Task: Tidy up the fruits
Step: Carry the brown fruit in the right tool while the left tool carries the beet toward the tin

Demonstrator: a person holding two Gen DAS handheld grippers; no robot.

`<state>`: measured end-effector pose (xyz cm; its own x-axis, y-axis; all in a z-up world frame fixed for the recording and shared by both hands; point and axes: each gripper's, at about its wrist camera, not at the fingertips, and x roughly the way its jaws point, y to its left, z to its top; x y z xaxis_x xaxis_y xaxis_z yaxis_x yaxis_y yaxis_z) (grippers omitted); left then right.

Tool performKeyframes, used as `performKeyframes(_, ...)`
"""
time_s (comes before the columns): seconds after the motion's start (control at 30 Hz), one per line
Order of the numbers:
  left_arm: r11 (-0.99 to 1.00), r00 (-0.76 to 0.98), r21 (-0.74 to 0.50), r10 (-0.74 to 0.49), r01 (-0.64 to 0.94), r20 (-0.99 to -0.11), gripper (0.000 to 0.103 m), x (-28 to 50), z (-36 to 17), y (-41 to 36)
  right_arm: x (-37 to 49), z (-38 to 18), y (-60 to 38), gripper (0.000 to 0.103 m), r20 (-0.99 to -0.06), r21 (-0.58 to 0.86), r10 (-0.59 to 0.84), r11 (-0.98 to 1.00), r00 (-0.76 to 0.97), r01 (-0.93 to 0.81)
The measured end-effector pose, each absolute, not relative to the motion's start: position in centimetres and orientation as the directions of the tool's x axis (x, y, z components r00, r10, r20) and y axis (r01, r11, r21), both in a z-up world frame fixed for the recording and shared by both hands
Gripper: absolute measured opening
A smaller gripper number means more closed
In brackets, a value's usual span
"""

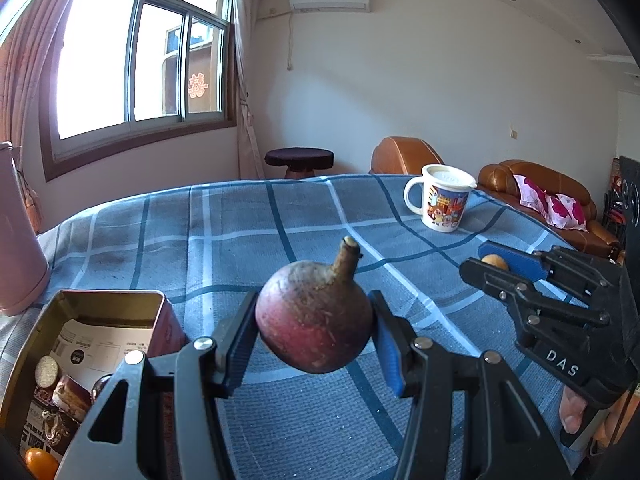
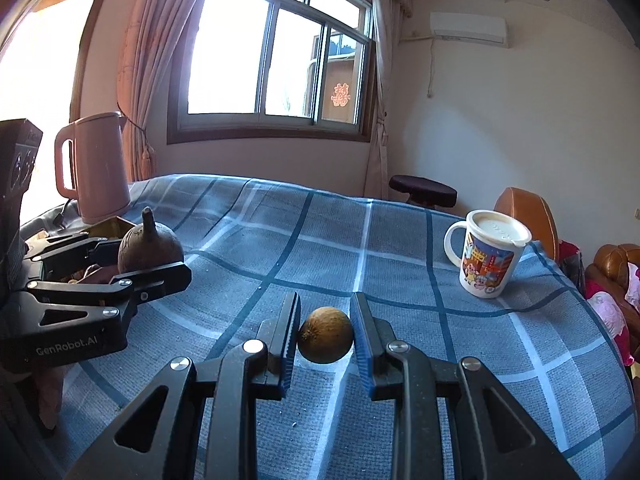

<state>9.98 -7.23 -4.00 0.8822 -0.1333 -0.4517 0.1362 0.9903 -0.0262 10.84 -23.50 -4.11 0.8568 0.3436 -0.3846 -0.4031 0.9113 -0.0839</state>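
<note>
My left gripper (image 1: 314,320) is shut on a round reddish-purple fruit (image 1: 314,316) with a thick brown stem, held above the checked cloth. In the right wrist view the same fruit (image 2: 148,246) shows at the left in the left gripper (image 2: 160,260). My right gripper (image 2: 325,334) is shut on a small round brown fruit (image 2: 325,334), lifted a little over the cloth. From the left wrist view, the right gripper (image 1: 490,262) reaches in from the right with that small fruit (image 1: 495,262) at its tips. An open gold tin (image 1: 80,320) at lower left holds food pieces and an orange fruit (image 1: 40,462).
A blue checked cloth (image 2: 400,260) covers the table. A lidded cartoon mug (image 2: 488,256) stands at the far right. A pink kettle (image 2: 96,168) stands at the far left by the tin. Brown sofas and a dark stool lie beyond the table.
</note>
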Motion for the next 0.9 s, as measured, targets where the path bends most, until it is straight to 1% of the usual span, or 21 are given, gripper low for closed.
performKeyframes(0.33, 0.992, 0.900, -0.005, -0.118, 0.128, -0.419, 0.056, 9.1, -3.7, -7.4, 10.2, -3.7, -24.0, 0.027, -0.327, -0.052, 0.351, 0.920, 0.878, -0.388)
performKeyframes(0.9, 0.996, 0.931, 0.006, -0.085, 0.094, -0.355, 0.056, 7.5, -3.2, -7.1, 9.4, -3.4, -23.6, 0.027, -0.268, -0.038, 0.366, 0.921, 0.892, -0.389)
